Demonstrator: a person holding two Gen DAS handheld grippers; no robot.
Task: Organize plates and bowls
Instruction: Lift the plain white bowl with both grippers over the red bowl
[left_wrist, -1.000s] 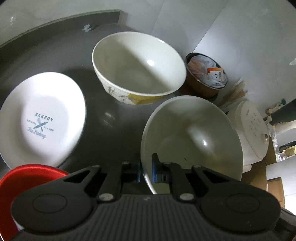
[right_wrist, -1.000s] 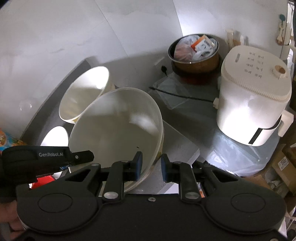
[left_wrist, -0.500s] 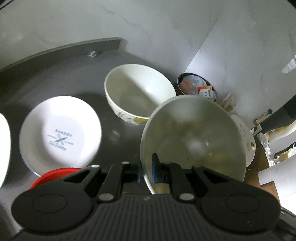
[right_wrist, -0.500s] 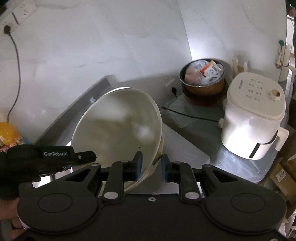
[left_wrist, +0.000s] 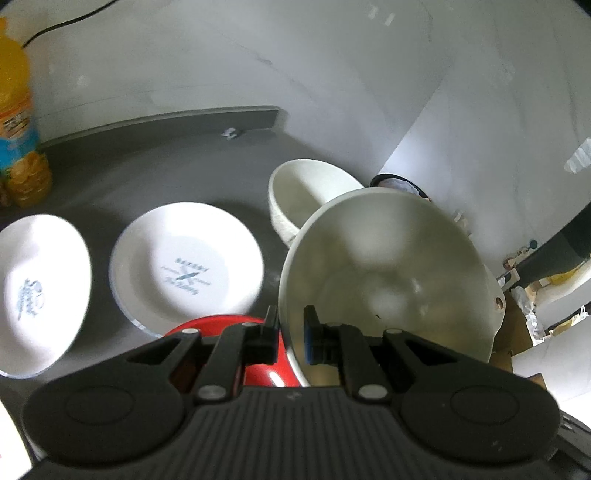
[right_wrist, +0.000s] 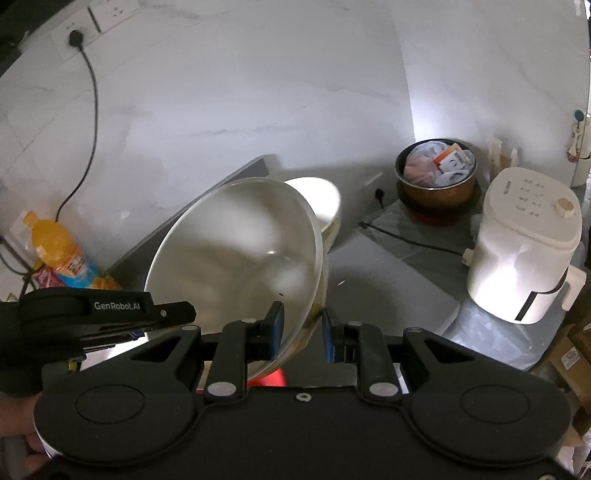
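A large cream bowl (left_wrist: 388, 280) hangs tilted above the dark counter (left_wrist: 147, 166), held by its rim from two sides. My left gripper (left_wrist: 290, 332) is shut on the near rim. My right gripper (right_wrist: 303, 328) is shut on the same bowl (right_wrist: 236, 258) at its right rim, and the left gripper (right_wrist: 110, 314) shows at that view's left. A second cream bowl (left_wrist: 306, 192) stands on the counter behind. Two white printed plates (left_wrist: 184, 258) (left_wrist: 37, 291) lie to the left. A red bowl (left_wrist: 207, 326) sits just under my left fingers.
An orange drink bottle (left_wrist: 18, 129) stands at the counter's back left. Right of the counter, lower down, are a brown pot full of packets (right_wrist: 436, 173) and a white appliance (right_wrist: 524, 251). A plugged-in cable (right_wrist: 92, 92) hangs on the marble wall. A hand (right_wrist: 22, 424) holds the left gripper.
Both grippers have risen and pulled back with the cream bowl between them. The counter looks farther away; a second plate and the bottle have come into view.
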